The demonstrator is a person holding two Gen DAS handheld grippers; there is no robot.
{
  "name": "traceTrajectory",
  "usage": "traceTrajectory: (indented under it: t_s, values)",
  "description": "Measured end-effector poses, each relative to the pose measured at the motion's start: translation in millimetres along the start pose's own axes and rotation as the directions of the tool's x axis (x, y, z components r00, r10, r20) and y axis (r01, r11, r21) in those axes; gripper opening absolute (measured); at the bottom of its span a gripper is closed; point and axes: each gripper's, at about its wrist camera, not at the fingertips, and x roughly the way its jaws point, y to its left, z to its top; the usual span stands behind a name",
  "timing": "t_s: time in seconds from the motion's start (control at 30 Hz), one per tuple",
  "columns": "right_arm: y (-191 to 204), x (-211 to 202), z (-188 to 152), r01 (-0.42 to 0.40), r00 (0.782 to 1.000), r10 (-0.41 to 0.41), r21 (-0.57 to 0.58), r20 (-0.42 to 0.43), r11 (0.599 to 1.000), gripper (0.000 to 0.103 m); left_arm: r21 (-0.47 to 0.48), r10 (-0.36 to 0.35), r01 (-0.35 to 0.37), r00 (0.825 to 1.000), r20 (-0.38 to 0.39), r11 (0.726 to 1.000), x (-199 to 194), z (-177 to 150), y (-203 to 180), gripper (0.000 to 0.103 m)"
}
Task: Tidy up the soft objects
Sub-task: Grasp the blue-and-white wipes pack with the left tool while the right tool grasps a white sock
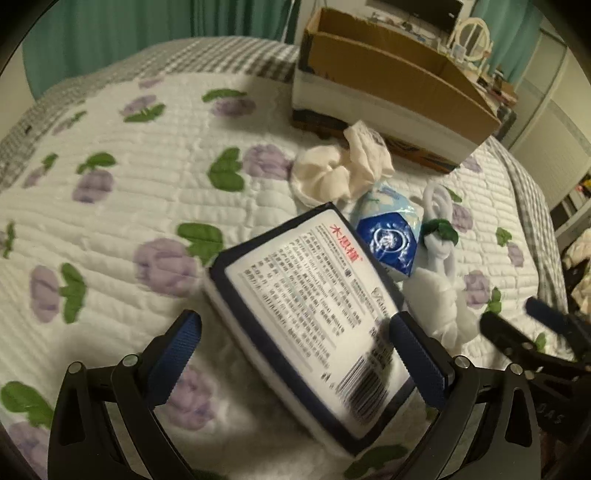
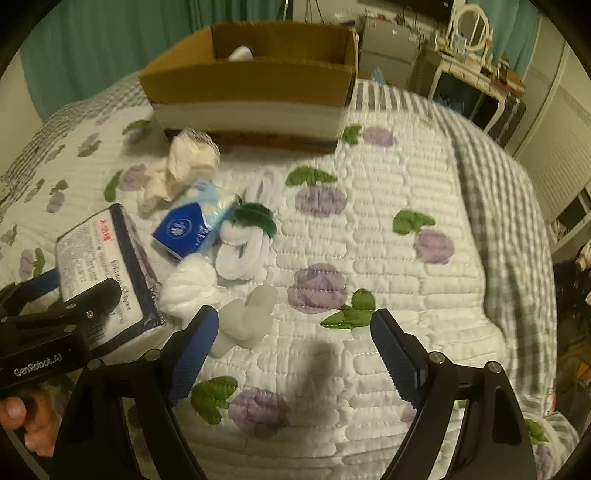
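Observation:
A navy-edged white tissue pack [image 1: 314, 317] lies on the quilt between the open fingers of my left gripper [image 1: 299, 354], neither pad pressing it; it also shows in the right wrist view [image 2: 99, 266]. Beyond it lie a small blue tissue packet [image 1: 391, 236] [image 2: 192, 225], a cream cloth bundle [image 1: 340, 166] [image 2: 181, 166], a white plush toy with a green bow [image 2: 247, 229] [image 1: 439, 229] and white fluffy pieces [image 2: 192, 288]. My right gripper [image 2: 295, 350] is open and empty over bare quilt, right of the pile.
An open cardboard box [image 2: 251, 81] [image 1: 391, 88] stands at the far side of the bed, with something white inside. The flowered quilt [image 2: 388, 258] spreads to the right. A dresser with a mirror [image 2: 469, 29] stands behind the bed.

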Motion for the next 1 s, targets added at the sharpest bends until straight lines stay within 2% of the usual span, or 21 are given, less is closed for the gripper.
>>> traceTrajectory:
  t_s: [0.23,0.37,0.43,0.5,0.53,0.6,0.67,0.7,1.0]
  values:
    - [-5,27,3,-0.039,0.997,0.042,0.038,-0.068,0.999,0.074,-0.013,-0.04,0.039,0.999,-0.025,0.999,20,7,-5,0.103]
    - [-1,35,5,-0.083,0.992,0.086,0.038,-0.091,0.996,0.066,0.016,-0.055,0.055,0.998,-0.007,0.998,16,7,-8,0.087]
    - [1,38,5,-0.107,0.989,0.11,0.037,-0.101,0.994,0.065,0.036,-0.056,0.055,0.998,0.013,0.998,11,6,-9,0.079]
    - [4,43,5,-0.135,0.983,0.138,0.034,-0.118,0.99,0.065,0.057,-0.073,0.072,0.997,0.024,0.996,5,5,-10,0.065]
    - [5,43,5,-0.137,0.983,0.14,0.03,-0.12,0.99,0.064,0.067,-0.074,0.072,0.997,0.03,0.995,3,5,-11,0.063]
    - [9,43,4,-0.153,0.981,0.155,0.022,-0.121,0.988,0.054,0.091,-0.078,0.073,0.996,0.046,0.993,-4,5,-13,0.057]
    - [9,41,3,-0.188,0.974,0.19,0.032,-0.121,0.982,0.033,0.1,-0.075,0.07,0.996,0.054,0.993,-8,5,-14,0.056]
    - [10,40,3,-0.207,0.97,0.21,0.036,-0.123,0.978,0.03,0.104,-0.072,0.066,0.996,0.058,0.992,-10,5,-14,0.056]
    - [3,7,-6,-0.197,0.979,0.2,0.069,-0.048,0.978,0.025,0.107,-0.038,0.025,0.991,0.125,0.994,-45,-1,-1,0.053]
